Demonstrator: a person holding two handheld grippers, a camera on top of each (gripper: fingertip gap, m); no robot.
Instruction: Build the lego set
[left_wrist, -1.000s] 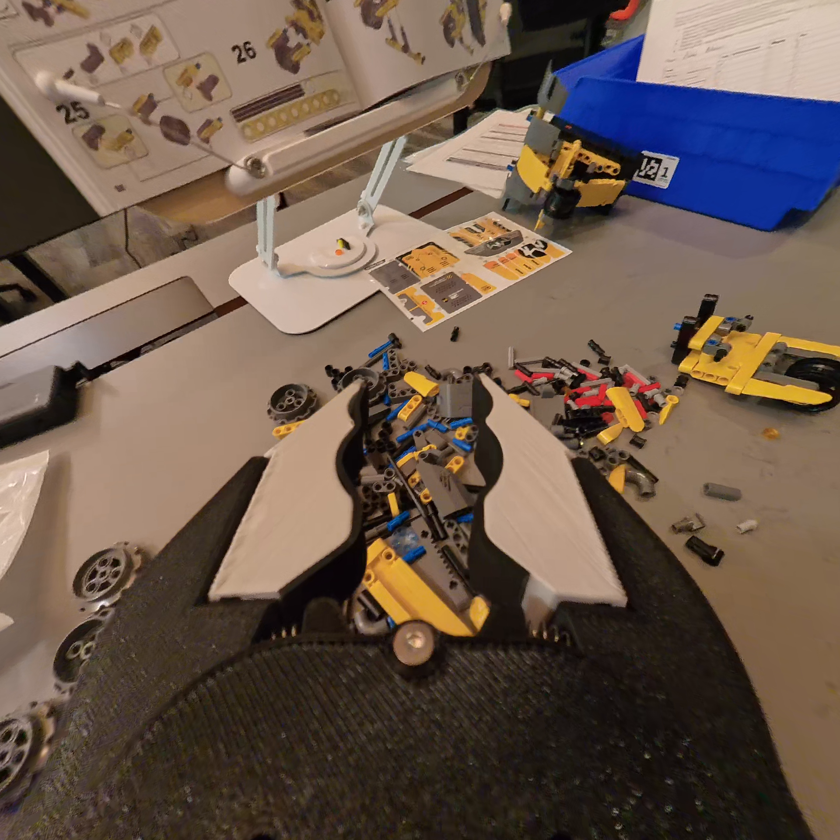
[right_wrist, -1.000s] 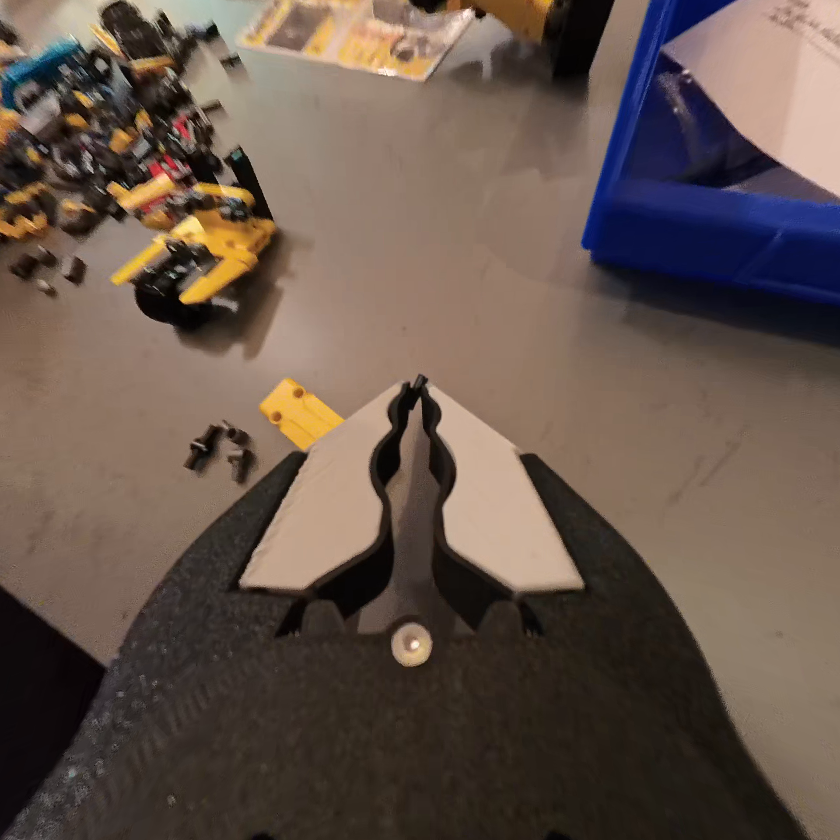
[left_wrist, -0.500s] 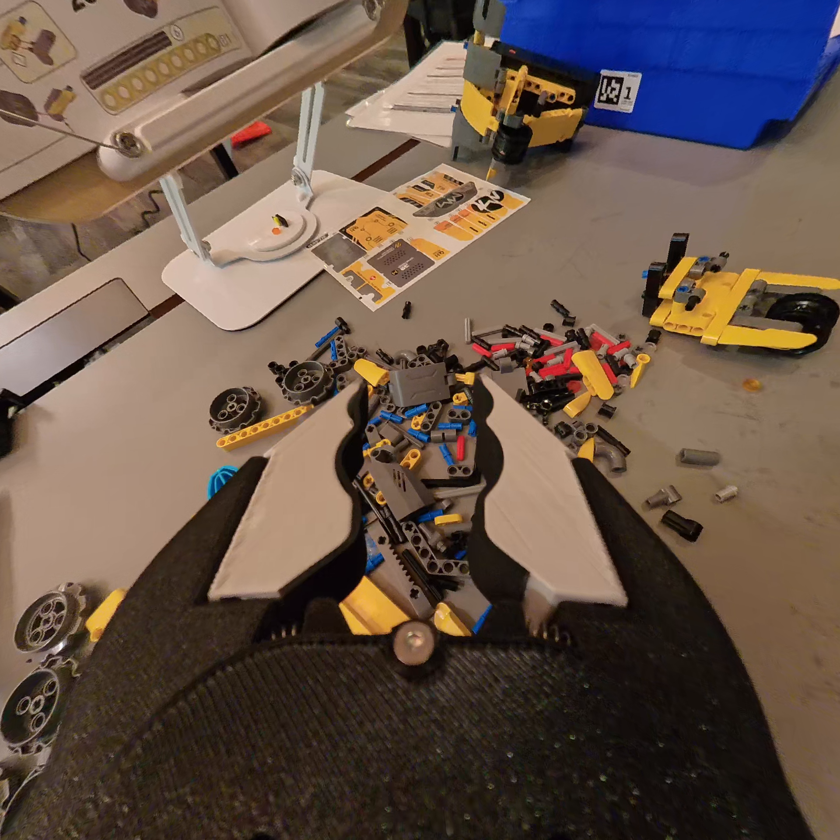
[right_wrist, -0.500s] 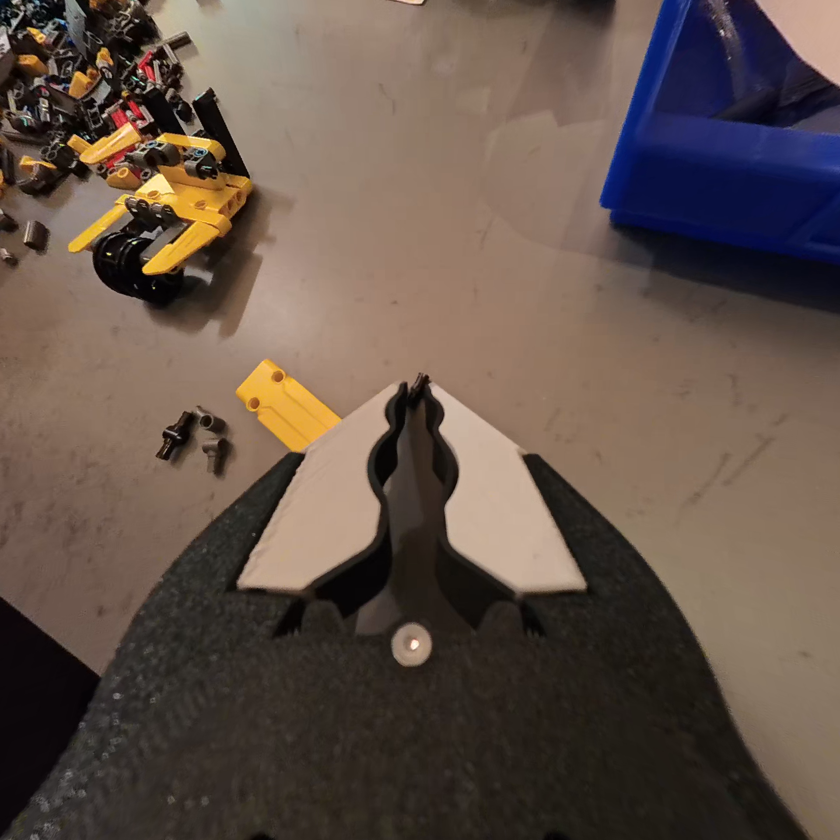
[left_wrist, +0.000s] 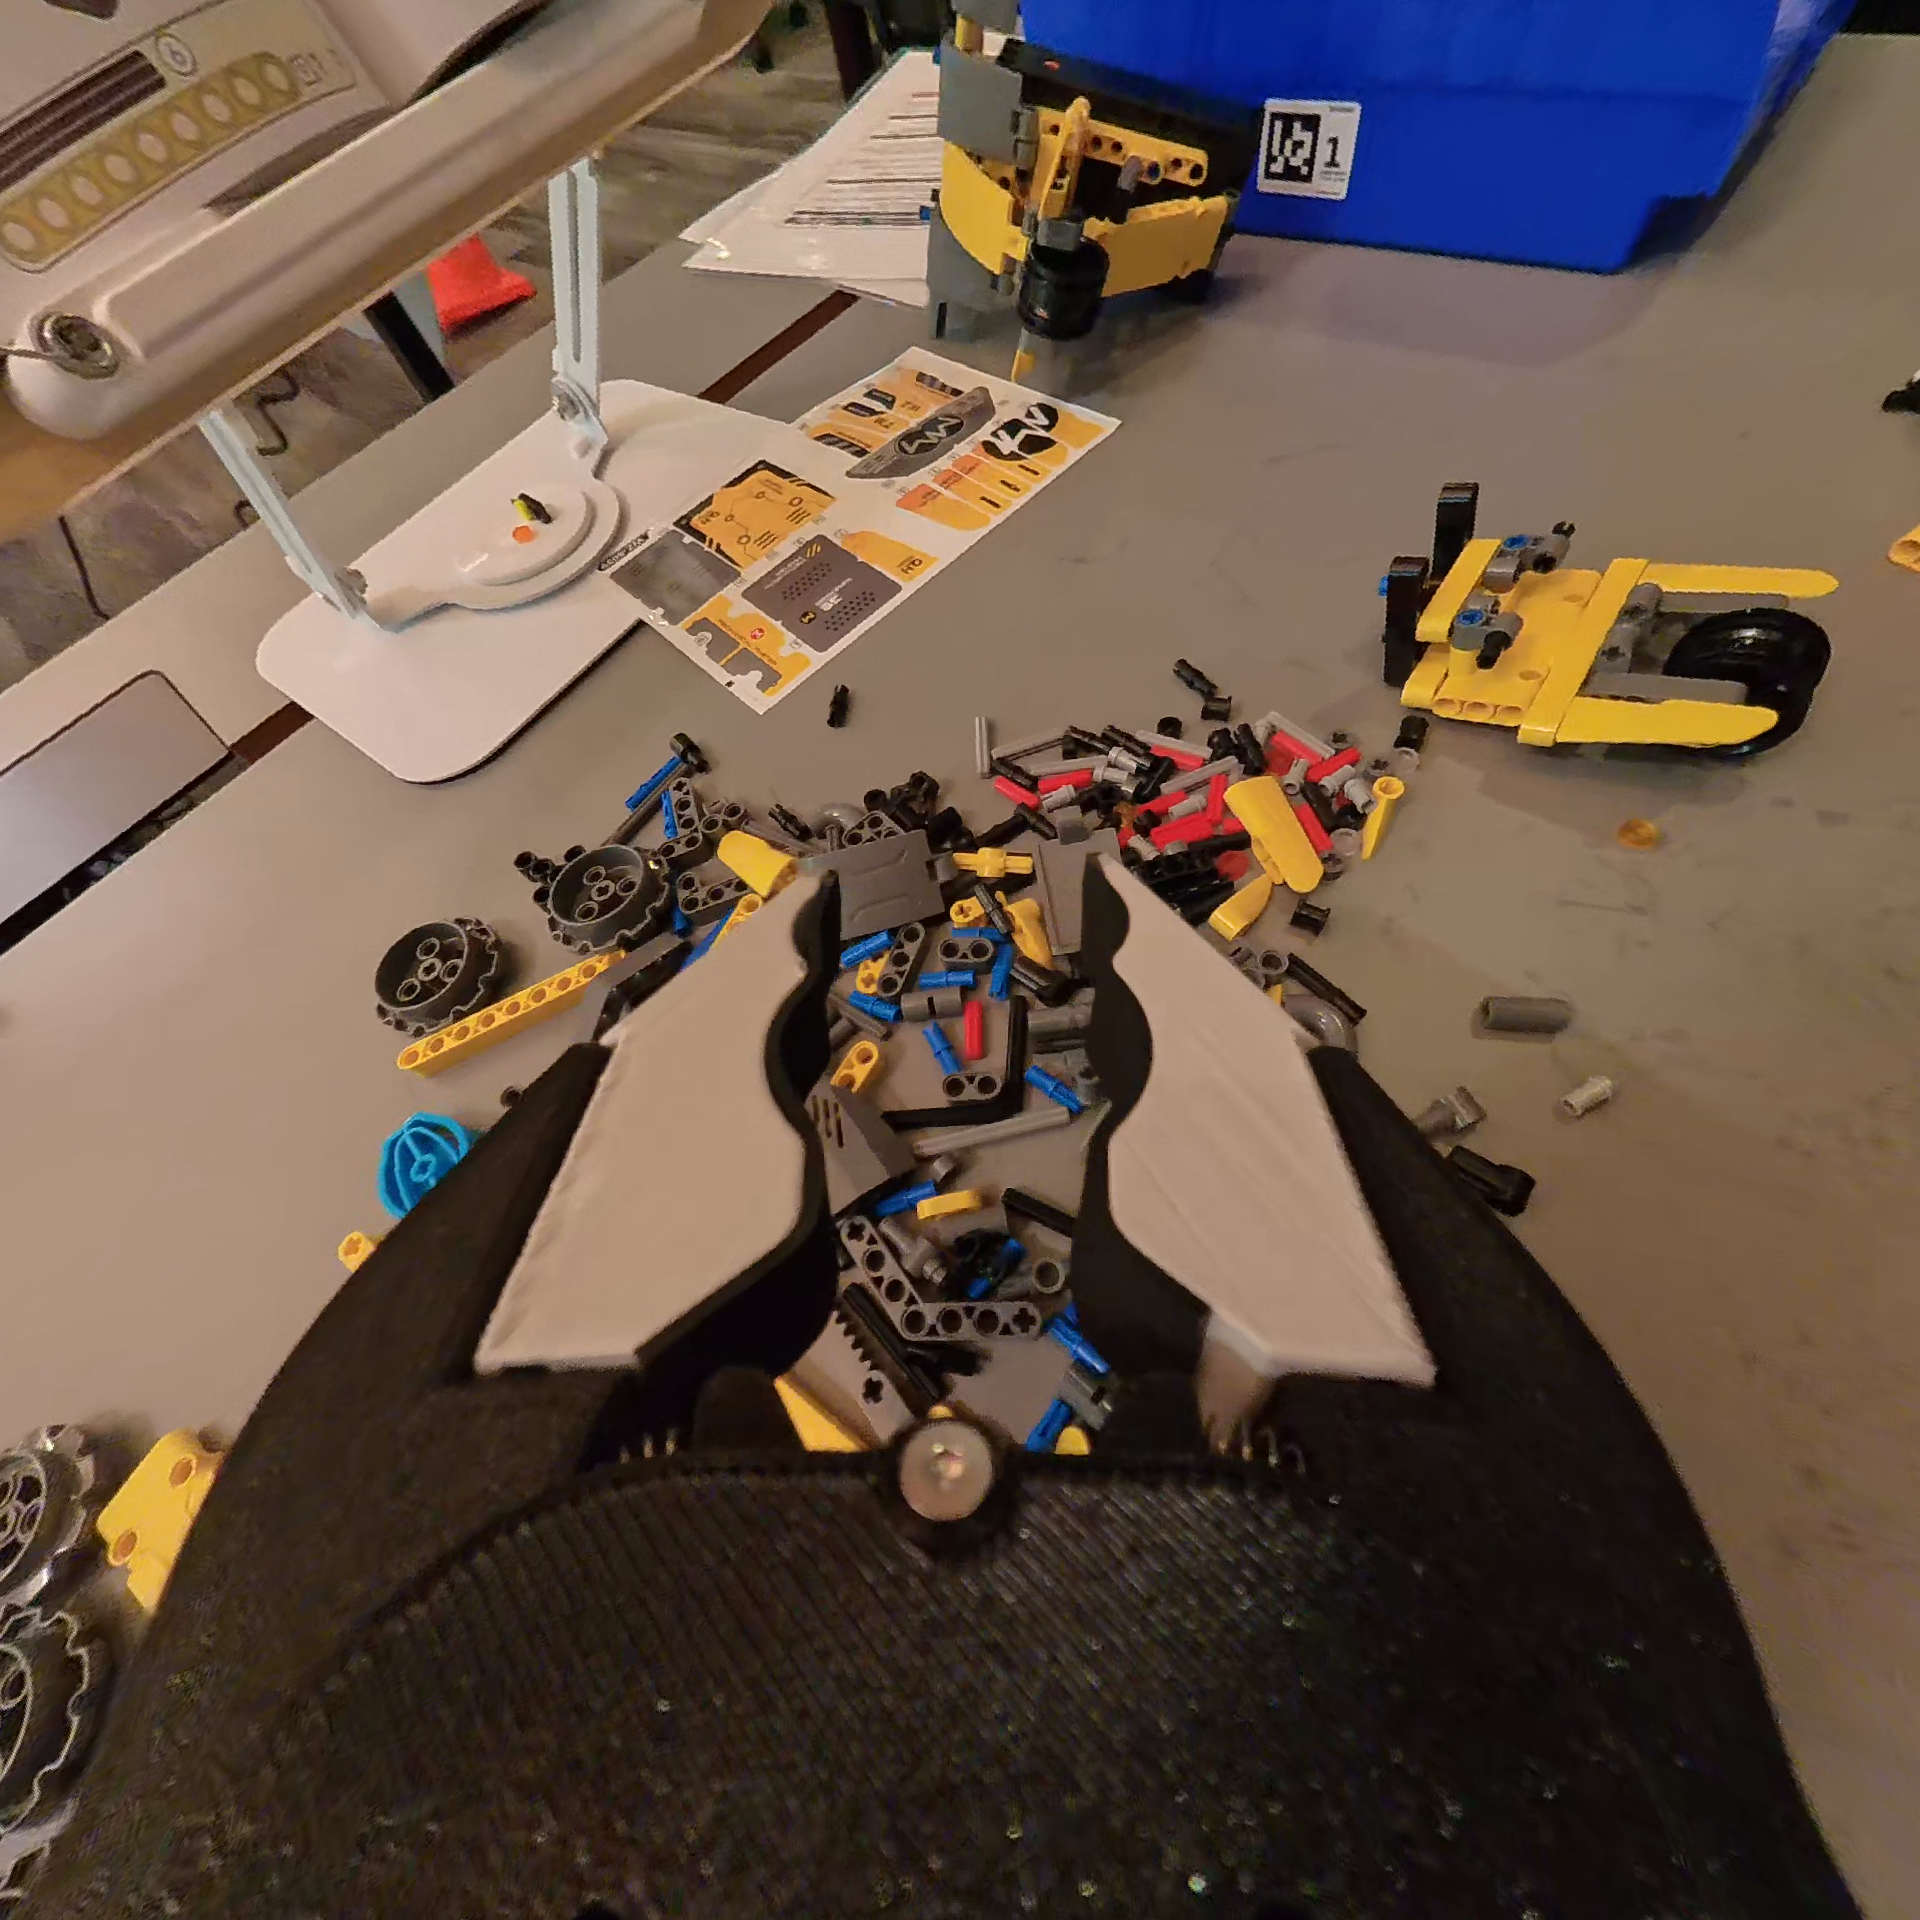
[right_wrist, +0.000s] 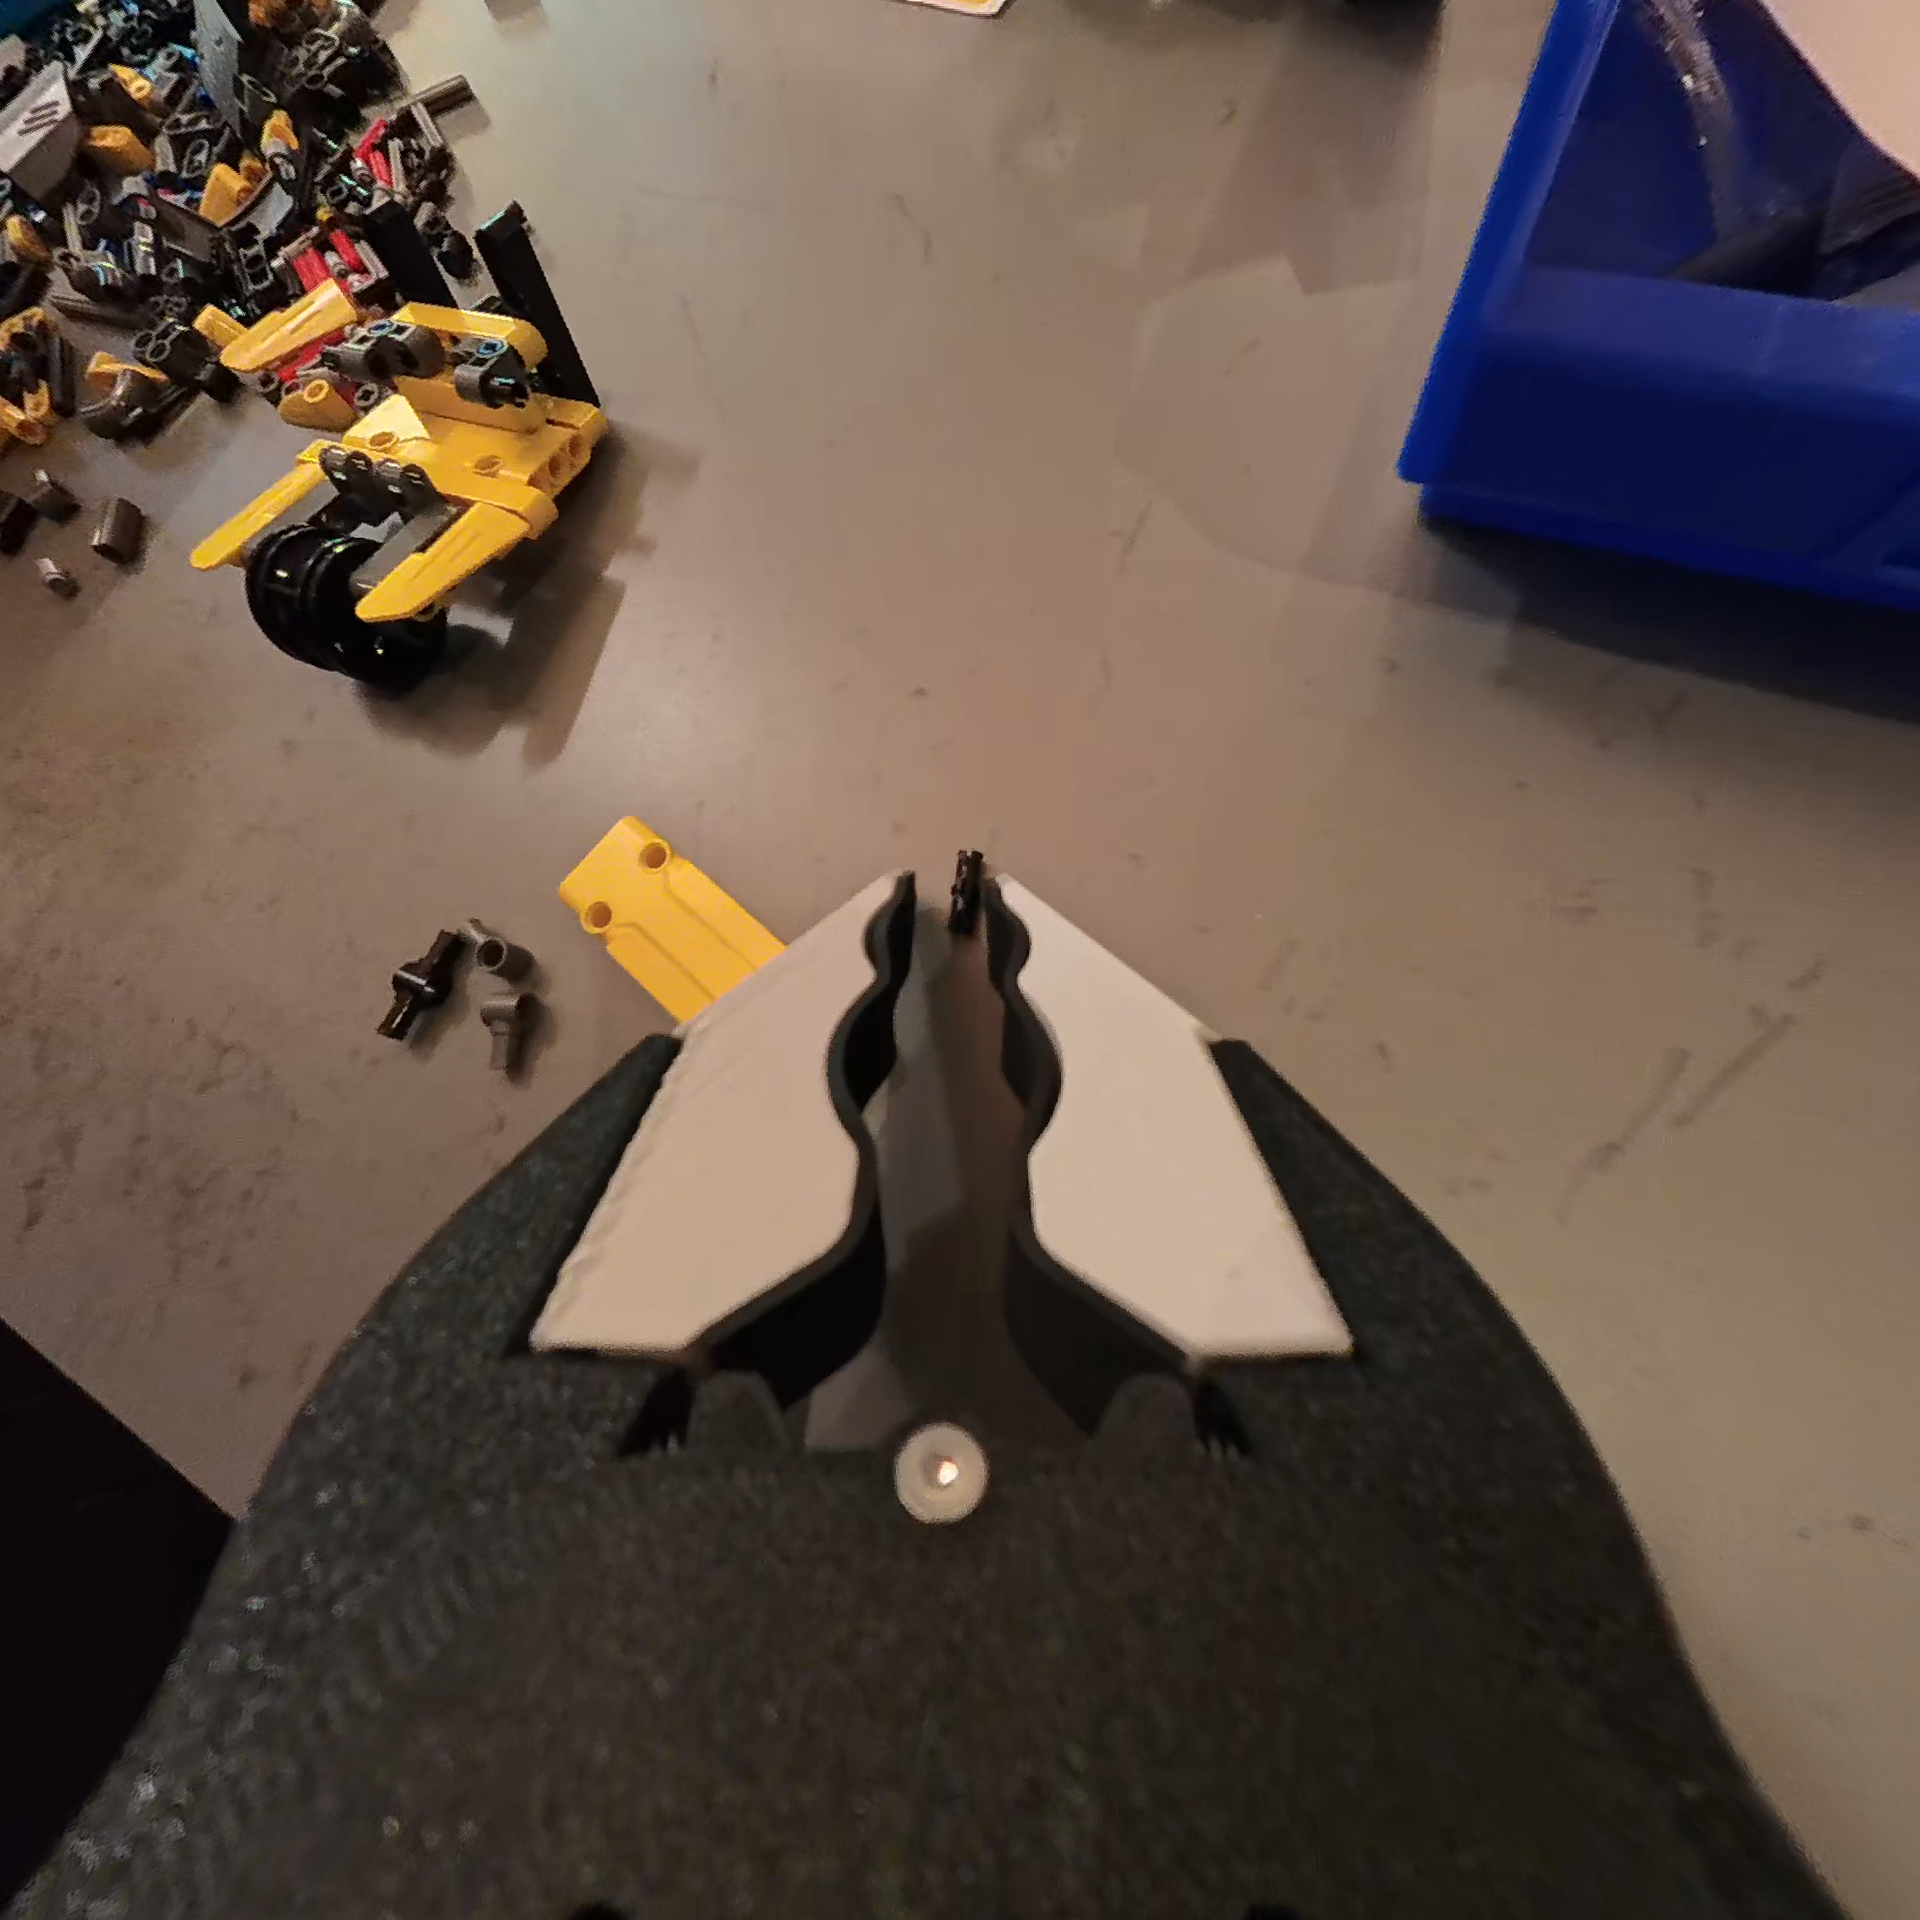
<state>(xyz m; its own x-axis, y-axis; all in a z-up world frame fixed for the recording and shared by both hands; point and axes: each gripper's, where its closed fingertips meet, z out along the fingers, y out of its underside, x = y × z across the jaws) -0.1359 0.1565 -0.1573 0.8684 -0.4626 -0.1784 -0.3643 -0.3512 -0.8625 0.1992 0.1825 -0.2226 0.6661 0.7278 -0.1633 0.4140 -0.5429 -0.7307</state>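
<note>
The left gripper (left_wrist: 961, 883) hangs with jaws wide apart over the pile of small pieces (left_wrist: 966, 1039) on the counter (left_wrist: 1558, 1039). The right gripper (right_wrist: 948, 883) has jaws a little apart; a tiny black pin (right_wrist: 965, 889) sticks at the right tip. It could drop and roll away.

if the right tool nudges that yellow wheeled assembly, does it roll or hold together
The yellow wheeled assembly would probably pivot or drag rather than roll freely, since only one end rests on its black wheel while the other looks set on the table. It looks light. Its upright black beam might pop off if pushed there.
</note>
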